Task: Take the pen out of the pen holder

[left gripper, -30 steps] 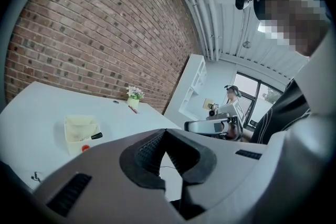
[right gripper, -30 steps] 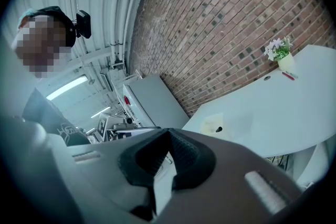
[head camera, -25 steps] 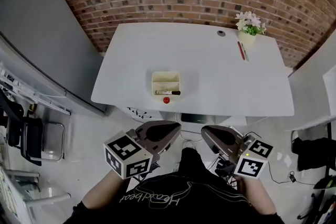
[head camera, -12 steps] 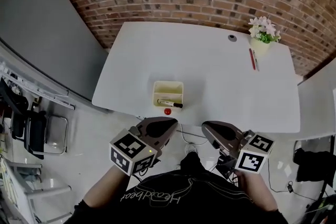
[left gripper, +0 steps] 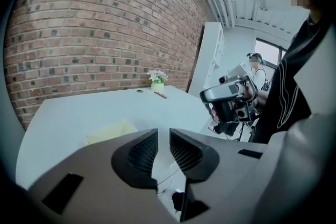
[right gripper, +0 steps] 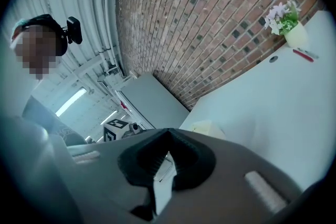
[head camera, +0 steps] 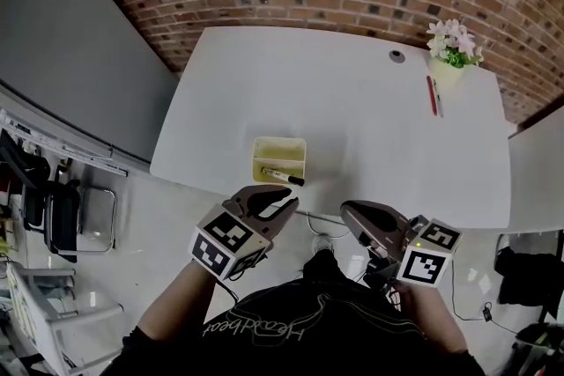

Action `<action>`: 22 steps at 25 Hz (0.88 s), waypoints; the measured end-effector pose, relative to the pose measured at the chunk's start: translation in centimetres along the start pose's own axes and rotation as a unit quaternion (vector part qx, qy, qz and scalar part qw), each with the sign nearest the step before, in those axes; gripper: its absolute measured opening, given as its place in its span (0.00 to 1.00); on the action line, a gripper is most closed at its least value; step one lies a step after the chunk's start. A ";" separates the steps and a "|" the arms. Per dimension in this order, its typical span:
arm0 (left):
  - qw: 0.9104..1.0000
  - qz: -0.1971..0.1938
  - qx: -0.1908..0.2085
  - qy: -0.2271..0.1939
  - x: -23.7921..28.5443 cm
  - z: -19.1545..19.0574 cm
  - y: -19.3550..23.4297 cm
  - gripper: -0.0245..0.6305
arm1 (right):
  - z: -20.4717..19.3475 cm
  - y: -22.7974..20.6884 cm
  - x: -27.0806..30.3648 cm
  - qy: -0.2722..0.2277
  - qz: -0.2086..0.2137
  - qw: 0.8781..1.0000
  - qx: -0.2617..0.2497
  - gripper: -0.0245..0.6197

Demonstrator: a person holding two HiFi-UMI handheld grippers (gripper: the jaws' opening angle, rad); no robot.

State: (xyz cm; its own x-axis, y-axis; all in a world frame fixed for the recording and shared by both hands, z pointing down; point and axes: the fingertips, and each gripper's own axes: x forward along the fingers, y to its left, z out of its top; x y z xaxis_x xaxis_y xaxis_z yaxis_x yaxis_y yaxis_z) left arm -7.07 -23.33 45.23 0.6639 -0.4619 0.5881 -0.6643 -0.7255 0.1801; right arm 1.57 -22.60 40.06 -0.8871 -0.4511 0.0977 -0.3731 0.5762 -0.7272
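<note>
The pen (head camera: pixel 282 177) lies nearly flat across the near side of the pale yellow pen holder (head camera: pixel 278 141), its dark end poking past the right-hand corner. The holder sits close to the front edge of the white table (head camera: pixel 352 128).

A pen lying that low gives you little to pinch. If you come in at a slant, a jaw is likely to strike the holder's wall first and shove the light box away, or tip the pen out over the table edge.

Your left gripper (head camera: pixel 289 203) hovers just short of that edge. Its jaws are opening with nothing between them, and closing before they straddle the barrel would flick the pen aside.

Your right gripper (head camera: pixel 348 211) is clenched and empty, so it cannot steady the holder.

Do not mistake the red pen (head camera: pixel 432 95) beside the flower pot (head camera: pixel 449 66) for your target.
</note>
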 end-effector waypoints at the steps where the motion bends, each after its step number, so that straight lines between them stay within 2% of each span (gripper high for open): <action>1: 1.000 0.001 0.002 0.006 0.4 -0.2 0.3 0.11 | 0.0 -0.3 0.0 0.001 -0.001 1.000 0.002 0.04; 5: 1.000 -0.005 0.012 0.027 1.7 -0.8 1.1 0.13 | 0.4 -1.1 -0.2 -0.005 0.000 1.000 0.015 0.04; 6: 0.999 -0.006 0.018 0.033 2.0 -1.0 1.3 0.17 | 0.5 -1.2 -0.3 -0.008 0.003 1.000 0.021 0.04; 10: 0.995 -0.001 0.066 0.075 3.2 -2.0 2.2 0.20 | 0.6 -2.0 -0.5 -0.013 0.001 0.999 0.036 0.04; 17: 0.976 -0.008 0.155 0.150 5.3 -4.0 3.0 0.20 | 0.4 -2.6 -0.7 -0.010 0.001 0.999 0.046 0.04; 22: 0.958 -0.019 0.216 0.189 6.4 -5.2 3.1 0.20 | 0.6 -3.5 -1.2 -0.019 -0.004 0.998 0.064 0.04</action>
State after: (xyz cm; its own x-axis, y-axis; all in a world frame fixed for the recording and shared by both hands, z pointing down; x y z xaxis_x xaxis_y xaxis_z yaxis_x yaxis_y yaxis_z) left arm -6.64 -25.87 53.70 0.4584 -0.2727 0.8459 -0.3834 -0.9193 -0.0886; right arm 4.06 -24.46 42.07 -0.8721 -0.4828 0.0797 -0.3407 0.4823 -0.8070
